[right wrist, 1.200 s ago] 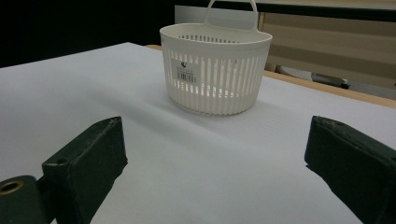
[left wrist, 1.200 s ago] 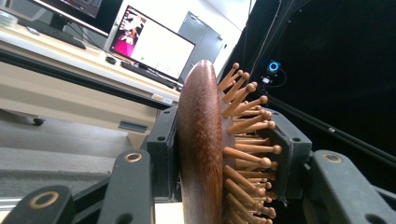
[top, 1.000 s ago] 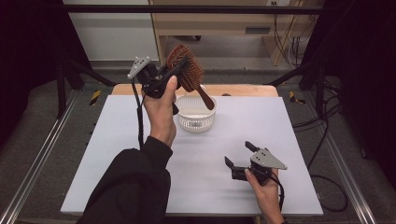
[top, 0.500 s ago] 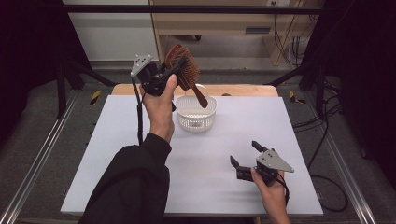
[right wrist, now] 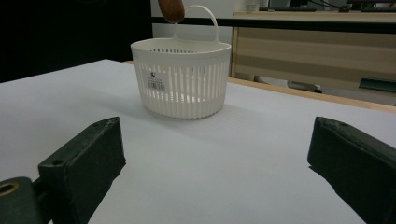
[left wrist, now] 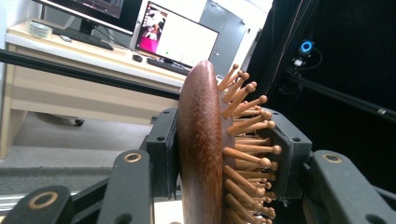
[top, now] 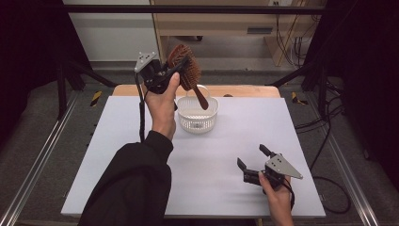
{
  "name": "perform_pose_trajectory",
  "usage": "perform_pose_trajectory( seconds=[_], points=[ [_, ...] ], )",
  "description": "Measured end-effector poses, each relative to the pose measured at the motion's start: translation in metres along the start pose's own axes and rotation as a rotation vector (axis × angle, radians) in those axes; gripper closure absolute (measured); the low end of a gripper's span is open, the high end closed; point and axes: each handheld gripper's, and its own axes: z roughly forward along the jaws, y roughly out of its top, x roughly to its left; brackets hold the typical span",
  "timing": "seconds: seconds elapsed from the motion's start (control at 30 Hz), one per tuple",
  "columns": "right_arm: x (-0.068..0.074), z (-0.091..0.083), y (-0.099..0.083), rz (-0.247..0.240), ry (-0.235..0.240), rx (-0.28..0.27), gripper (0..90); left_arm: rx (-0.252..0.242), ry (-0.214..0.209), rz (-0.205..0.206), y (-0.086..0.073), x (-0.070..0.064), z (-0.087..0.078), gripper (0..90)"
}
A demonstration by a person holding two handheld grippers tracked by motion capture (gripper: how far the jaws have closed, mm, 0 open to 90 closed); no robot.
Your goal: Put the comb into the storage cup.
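Note:
A brown wooden hairbrush [top: 187, 71] with peg bristles is held up in the air, its handle pointing down over a white slotted basket [top: 197, 119]. My left gripper [top: 175, 67] is shut on the brush head; in the left gripper view the brush [left wrist: 201, 154] sits edge-on between the jaws, bristles to the right. My right gripper [top: 252, 157] rests low near the table's front right, open with nothing between its jaws. In the right gripper view the basket [right wrist: 181, 85] stands ahead, and the handle tip [right wrist: 171, 10] hangs over its rim.
The white table top [top: 117, 141] carries the basket at its far middle. A wooden desk [top: 221, 23] stands beyond the table, black frame bars [top: 188, 9] cross overhead, and cables [top: 329, 141] trail at the right edge.
The left gripper has tilted the brush more upright and shifted it slightly, the handle now over the basket. The right gripper has drifted a little toward the front right.

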Motion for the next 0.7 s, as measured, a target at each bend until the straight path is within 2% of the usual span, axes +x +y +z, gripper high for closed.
perform_pose_trajectory(
  seconds=[0.2, 0.43, 0.53, 0.7],
  points=[
    [0.0011, 0.0013, -0.0006, -0.009, -0.003, -0.008, 4.2, 0.026, 0.004, 0.009, -0.0005, 0.0028, 0.0001, 51.3],
    [0.0049, 0.0023, 0.0, -0.003, 0.009, -0.016, 4.1, 0.015, 0.031, -0.003, -0.0041, 0.0047, -0.0015, 51.3],
    [0.0064, 0.0022, -0.0002, -0.013, 0.012, -0.015, 4.0, 0.017, 0.051, 0.019, -0.0051, 0.0029, -0.003, 51.2],
    [0.0049, 0.0013, -0.0002, -0.012, 0.011, -0.023, 4.0, 0.008, 0.047, 0.01, -0.004, 0.0021, -0.0038, 51.3]
  ],
)
